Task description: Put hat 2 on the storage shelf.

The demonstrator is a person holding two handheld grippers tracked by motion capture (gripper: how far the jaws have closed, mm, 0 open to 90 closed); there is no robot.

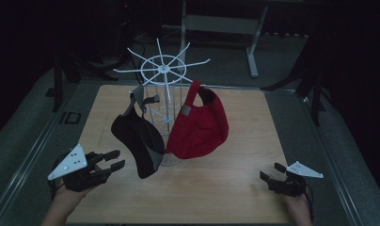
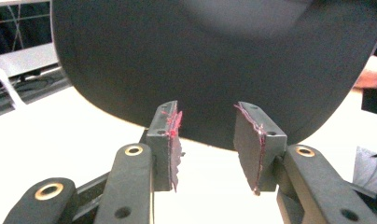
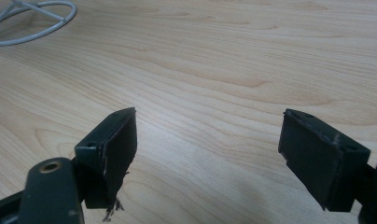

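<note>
A white wire rack with spoke-like arms [image 1: 162, 70] stands at the middle of the light wooden counter [image 1: 225, 188], and two caps hang from it: a black fabric baseball cap [image 1: 136, 134] on the left side, brim drooping low toward the counter, and a red fabric baseball cap [image 1: 197, 125] on the right, the two close together near the rack's base. The left tool [image 1: 114, 159] hovers just beside the black cap's brim with its jaws parted to a moderate gap and nothing between them; in the left gripper view the black cap [image 2: 200, 60] looms close ahead of the left tool [image 2: 206, 135], its curved brim edge just beyond the red-smeared pads [image 2: 173, 135], apart from them as far as can be told. The right tool [image 1: 271, 172] rests low near the counter's right front edge, well apart from both caps — its jaws stand wide open and empty over bare wood in the right gripper view [image 3: 207, 140]. The step in hand looks like the approach to the black cap. The next move probably calls for sliding the left tool forward so the brim edge sits between the pads, closing firmly, then lifting the cap up and off its arm without tipping the light rack.
</note>
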